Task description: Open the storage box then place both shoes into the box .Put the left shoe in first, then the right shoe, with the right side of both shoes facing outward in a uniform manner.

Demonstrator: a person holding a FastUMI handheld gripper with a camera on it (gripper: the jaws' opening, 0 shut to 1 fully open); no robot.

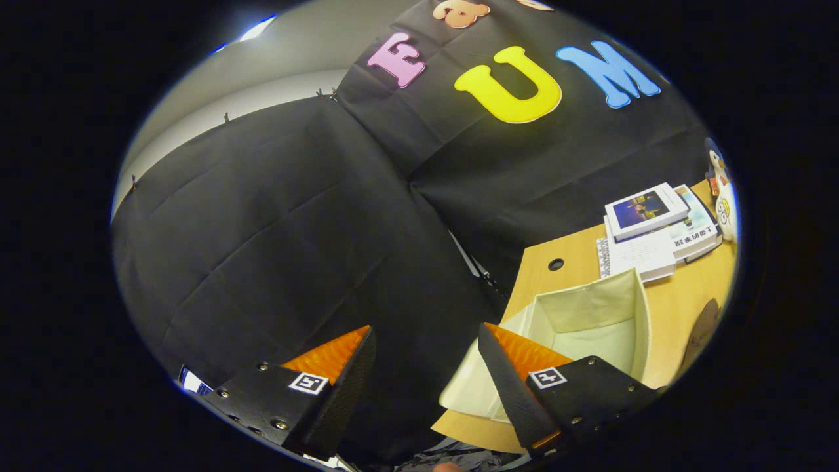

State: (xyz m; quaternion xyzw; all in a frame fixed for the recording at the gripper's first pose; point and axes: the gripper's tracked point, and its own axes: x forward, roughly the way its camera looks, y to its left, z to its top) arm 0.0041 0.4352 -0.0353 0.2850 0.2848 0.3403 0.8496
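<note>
**Gripper held apart and tilted, storage box open on the desk**

From where I stand, the hand-held two-finger gripper [426, 341] is tipped at a slant, its fingers spread wide with nothing between them. The one finger [331, 360] hangs in front of the creased black cloth wall [275, 249], which takes up most of what lies beyond it. The other finger [518, 357] sits over the near corner of the cream fabric storage box [590, 314].

That box is open, soft-sided and square, and the part of its pale inside that can be seen holds nothing. It rests on a light wooden desk [682, 308], close to the desk's edge beside the cloth. Just beyond the box there is a small round black hole [556, 264] in the desktop.

Further along the desk lies a stack of white books and booklets [655, 226], the top one with a dark picture on its cover. Past the stack stands a small white and black plush toy [721, 190], partly cut off, so I cannot tell its shape fully.
</note>
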